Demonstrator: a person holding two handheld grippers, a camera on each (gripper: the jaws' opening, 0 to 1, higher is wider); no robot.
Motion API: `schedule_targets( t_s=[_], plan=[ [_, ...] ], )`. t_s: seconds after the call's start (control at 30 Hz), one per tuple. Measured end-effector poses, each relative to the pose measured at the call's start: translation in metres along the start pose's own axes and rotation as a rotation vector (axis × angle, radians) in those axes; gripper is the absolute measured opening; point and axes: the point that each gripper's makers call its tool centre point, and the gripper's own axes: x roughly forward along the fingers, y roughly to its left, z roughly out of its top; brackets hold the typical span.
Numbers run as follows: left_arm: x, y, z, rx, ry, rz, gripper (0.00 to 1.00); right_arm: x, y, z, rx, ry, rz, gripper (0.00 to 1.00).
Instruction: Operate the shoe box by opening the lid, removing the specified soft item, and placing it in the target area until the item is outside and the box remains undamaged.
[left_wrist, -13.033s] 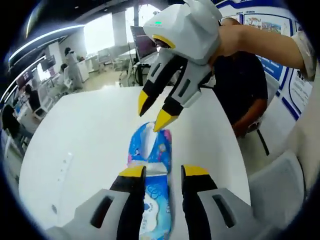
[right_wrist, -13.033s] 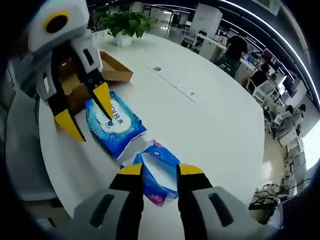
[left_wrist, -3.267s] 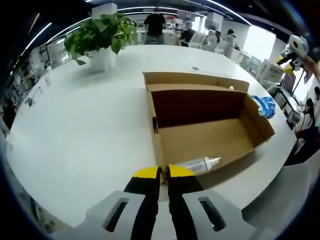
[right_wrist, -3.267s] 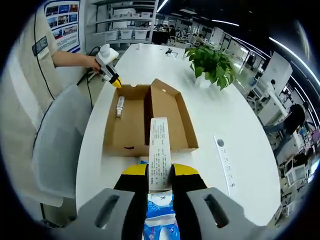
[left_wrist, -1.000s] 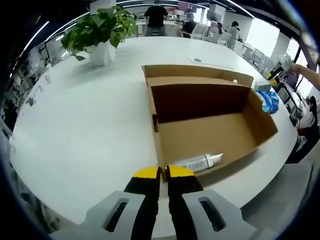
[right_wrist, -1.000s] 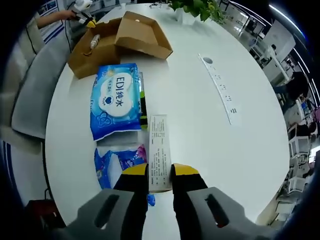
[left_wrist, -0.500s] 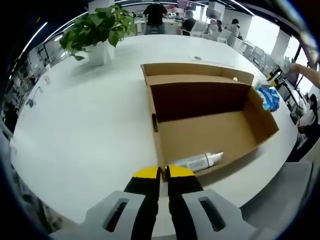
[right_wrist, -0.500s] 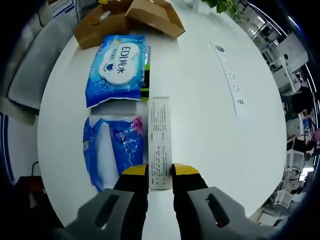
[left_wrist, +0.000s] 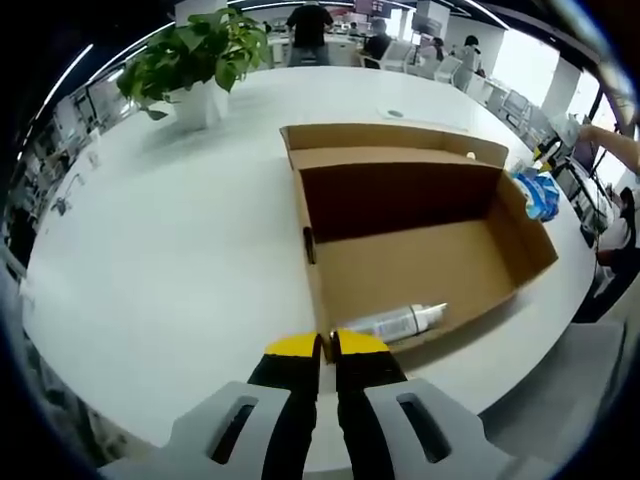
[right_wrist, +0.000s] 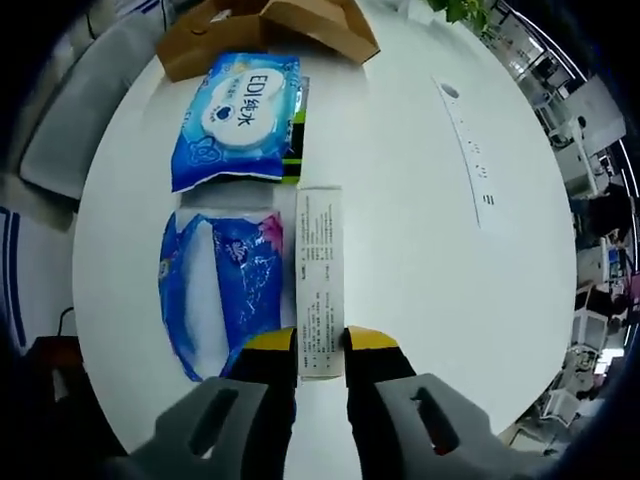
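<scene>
Right gripper (right_wrist: 320, 345) clamping white carton (right_wrist: 320, 280) (beside blue packs (right_wrist: 222, 290))

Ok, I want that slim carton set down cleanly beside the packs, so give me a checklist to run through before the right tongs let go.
1. Right tongs grip the slim white carton: ok.
2. Carton touching the table: cannot tell.
3. Bare table right of the carton: ok.
4. Blue wipes pack and blue tissue pack outside the box: ok.
5. Cardboard box open, no damage visible: ok.
6. Left tongs shut at the box's near edge; holding it: cannot tell.

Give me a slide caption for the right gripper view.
Right tool grips a slim white carton over the table, beside two blue wipe packs.
</scene>
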Motion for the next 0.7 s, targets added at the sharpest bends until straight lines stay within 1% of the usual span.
schedule_targets(
  t_s=[0.17, 0.3, 0.4, 0.5, 0.57, 0.63, 0.7],
  plan=[
    [0.000, 0.000, 0.000, 0.011, 0.003, -0.002, 0.02, 0.000, -0.002, 0.000, -0.004, 0.010, -0.003, 0.16],
    [0.000, 0.000, 0.001, 0.023, -0.003, -0.006, 0.03, -0.001, -0.004, 0.000, -0.008, 0.016, -0.024, 0.16],
    [0.000, 0.000, 0.003, 0.068, -0.015, -0.005, 0.03, -0.003, -0.006, -0.002, -0.013, 0.024, -0.045, 0.20],
    [0.000, 0.002, 0.004, 0.105, -0.023, 0.010, 0.06, -0.008, -0.004, -0.001, 0.010, 0.013, -0.059, 0.22],
    [0.000, 0.004, 0.006, 0.124, -0.028, 0.015, 0.09, -0.012, -0.006, 0.000, 0.030, 0.006, -0.085, 0.25],
    [-0.001, 0.003, 0.007, 0.128, -0.034, 0.010, 0.15, -0.016, -0.006, 0.001, 0.054, -0.003, -0.101, 0.27],
    [-0.001, 0.001, 0.009, 0.139, -0.042, -0.001, 0.19, -0.020, -0.006, 0.001, 0.125, -0.015, -0.128, 0.27]
  ],
)
